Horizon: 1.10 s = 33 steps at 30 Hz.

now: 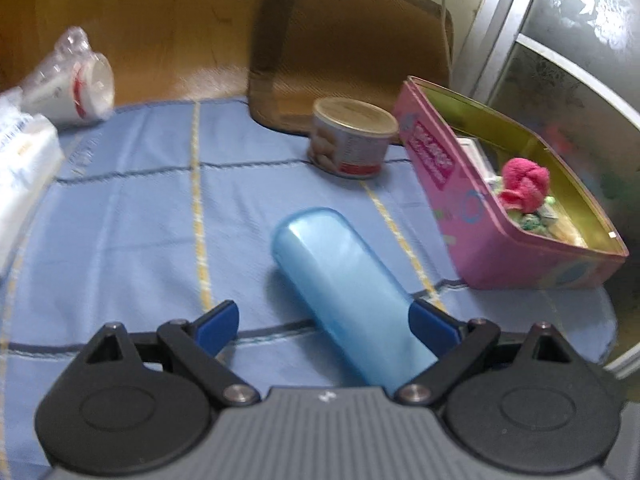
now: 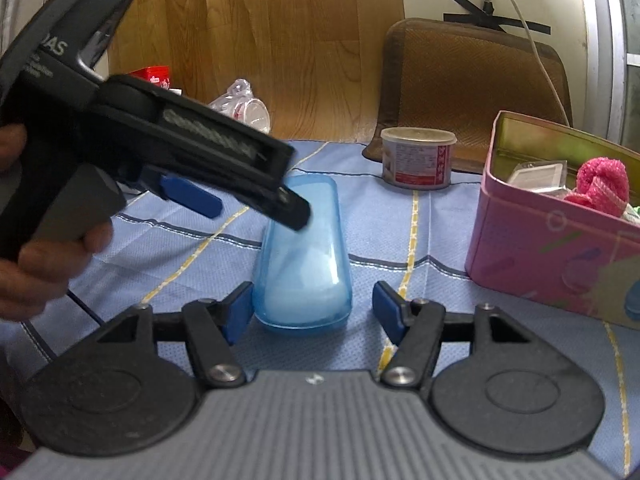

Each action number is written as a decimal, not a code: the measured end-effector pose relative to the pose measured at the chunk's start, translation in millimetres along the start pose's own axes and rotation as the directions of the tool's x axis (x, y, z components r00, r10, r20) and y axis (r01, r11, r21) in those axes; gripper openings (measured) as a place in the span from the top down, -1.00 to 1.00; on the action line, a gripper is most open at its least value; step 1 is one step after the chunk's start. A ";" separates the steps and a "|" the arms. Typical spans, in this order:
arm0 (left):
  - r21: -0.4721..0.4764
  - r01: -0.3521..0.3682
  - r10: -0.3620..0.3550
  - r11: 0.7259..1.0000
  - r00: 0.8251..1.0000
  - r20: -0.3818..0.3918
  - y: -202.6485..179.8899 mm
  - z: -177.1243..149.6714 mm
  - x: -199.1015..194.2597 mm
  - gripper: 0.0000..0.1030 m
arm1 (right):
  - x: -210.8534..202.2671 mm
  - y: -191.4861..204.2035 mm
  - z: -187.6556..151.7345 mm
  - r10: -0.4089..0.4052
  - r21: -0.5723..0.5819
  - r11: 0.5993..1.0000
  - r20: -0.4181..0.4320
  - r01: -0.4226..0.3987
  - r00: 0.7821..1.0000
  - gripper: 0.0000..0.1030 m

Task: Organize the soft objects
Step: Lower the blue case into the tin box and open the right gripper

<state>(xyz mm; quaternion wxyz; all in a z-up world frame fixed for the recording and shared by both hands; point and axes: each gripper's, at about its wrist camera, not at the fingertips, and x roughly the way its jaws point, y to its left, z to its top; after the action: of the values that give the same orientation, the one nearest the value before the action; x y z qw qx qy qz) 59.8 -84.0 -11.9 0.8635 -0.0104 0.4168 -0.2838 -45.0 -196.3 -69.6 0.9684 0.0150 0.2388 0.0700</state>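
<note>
In my left wrist view, a bagged cup (image 1: pixel 82 88) lies upper left on the blue cloth (image 1: pixel 132 216). My left tongs (image 1: pixel 326 326) gape wide over the blue case (image 1: pixel 340 292); its right pad (image 1: pixel 434 326) sits against the case, the left pad well clear, so nothing is held. Right of centre stands a can (image 1: pixel 352 136), then the pink tin (image 1: pixel 472 216) with a pink soft ball (image 1: pixel 524 180) inside.

My right wrist view alone shows my hand (image 2: pixel 36 264) gripping the left tongs at the left. My right tongs (image 2: pixel 312 314) stand open around the case's near end, the left pad just beside it, the right pad apart. A red box (image 2: pixel 154 76) shows only here.
</note>
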 end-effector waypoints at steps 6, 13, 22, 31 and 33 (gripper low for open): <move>0.004 0.107 -0.107 0.994 0.994 0.013 -11.6 5.0 -0.6 -0.32 | 5.5 4.8 0.7 0.005 -0.021 1.000 0.002 -0.005 1.000 -0.06; 0.151 0.189 -0.207 0.970 0.971 0.116 -72.8 54.6 -24.2 -0.17 | -26.9 -21.8 31.9 -0.097 0.018 0.995 0.162 0.095 0.982 -0.06; 0.341 0.333 -0.372 0.879 0.927 0.055 -214.5 107.4 54.7 -0.18 | -61.2 -127.1 54.1 -0.404 0.095 0.915 0.196 0.392 0.894 -0.06; 0.272 0.323 -0.317 0.906 0.946 -0.068 -264.7 122.6 159.0 -0.23 | -28.8 -227.5 56.3 -0.475 0.162 0.866 -0.036 0.474 0.879 -0.07; 0.269 0.270 -0.265 0.924 0.963 -0.056 -261.9 121.6 161.7 -0.25 | -22.9 -233.8 55.3 -0.465 0.182 0.865 -0.063 0.468 0.883 -0.08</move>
<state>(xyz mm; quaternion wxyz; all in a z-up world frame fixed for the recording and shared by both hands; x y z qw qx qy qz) 101.4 -410.9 18.6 0.8058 0.0555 0.3763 -0.4540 -9.4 -430.7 -24.7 0.9485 0.0495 0.2492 -0.1890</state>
